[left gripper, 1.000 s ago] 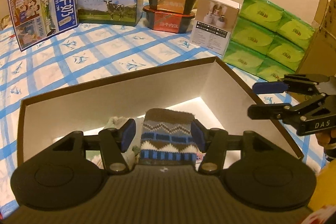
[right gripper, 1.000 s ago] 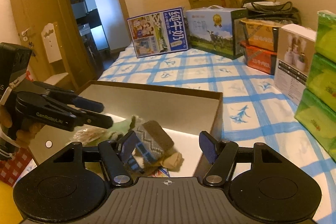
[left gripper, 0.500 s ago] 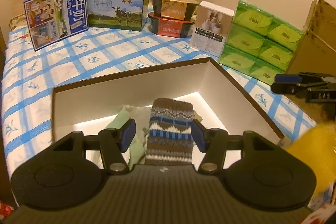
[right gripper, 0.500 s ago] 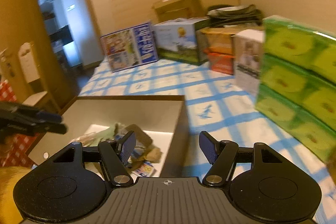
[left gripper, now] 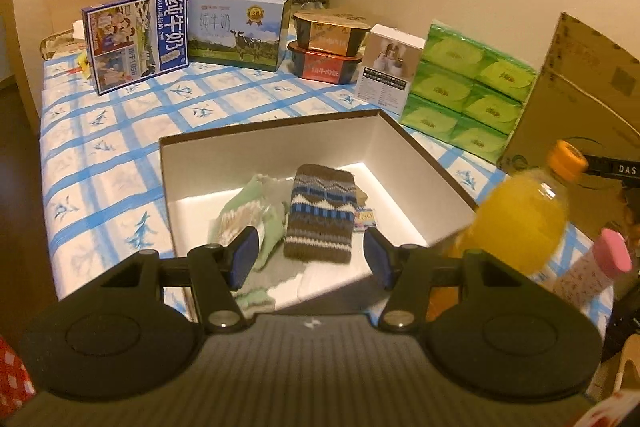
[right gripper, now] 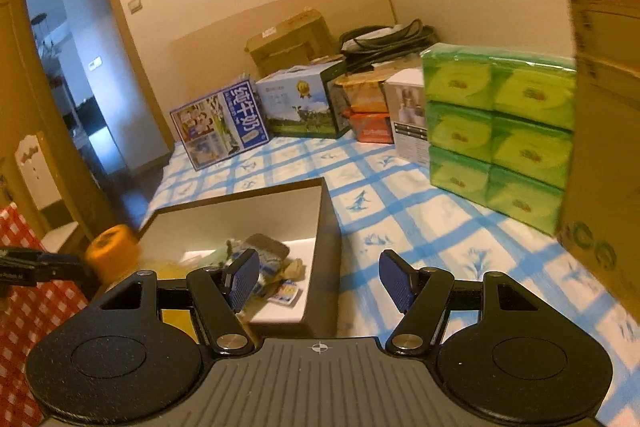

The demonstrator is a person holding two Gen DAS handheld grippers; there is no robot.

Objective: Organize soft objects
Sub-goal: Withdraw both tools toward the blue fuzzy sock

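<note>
A brown open box point(left gripper: 424, 155) lies on the blue-checked bed. Inside it are a brown, blue and white knitted sock point(left gripper: 322, 213), pale green socks point(left gripper: 250, 211) and a small card point(left gripper: 365, 217). My left gripper point(left gripper: 310, 259) is open and empty, held above the box's near edge. My right gripper point(right gripper: 320, 277) is open and empty over the box's right wall point(right gripper: 330, 251); the socks point(right gripper: 266, 255) show inside. Part of the right gripper point(left gripper: 616, 169) shows at the far right of the left wrist view.
An orange juice bottle point(left gripper: 524, 219) and a pink-capped bottle point(left gripper: 592, 267) stand right of the box. Green tissue packs point(left gripper: 464, 87), a cardboard box point(left gripper: 580, 83), milk cartons point(left gripper: 240, 31) and food tubs point(left gripper: 328, 47) line the bed's far and right sides. A doorway point(right gripper: 80, 83) opens at the left.
Both grippers have pulled back and up from the box, staying open. The knitted sock lies in the box. The right gripper has turned right, toward the tissue packs.
</note>
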